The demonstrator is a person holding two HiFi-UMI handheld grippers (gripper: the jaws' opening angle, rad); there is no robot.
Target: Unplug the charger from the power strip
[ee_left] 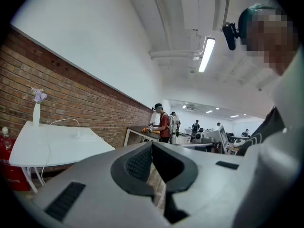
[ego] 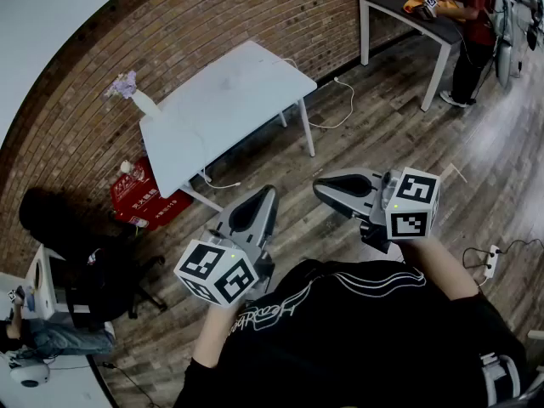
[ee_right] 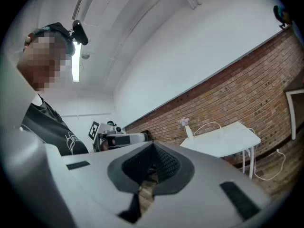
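Observation:
I stand on the wood floor, well back from a white table. On its top, a thin white cable arcs up from a small white piece, too small to tell charger from power strip. The cable also shows in the right gripper view. My left gripper is shut and holds nothing; its jaws meet at the tip. My right gripper is likewise shut and bare. Both are held level in front of my chest, pointing toward each other, far from the table.
A vase with a purple flower stands at the table's left end. A red box lies beneath it, beside a black chair. A white cord trails over the floor. A floor power strip lies right. A person works at a dark table.

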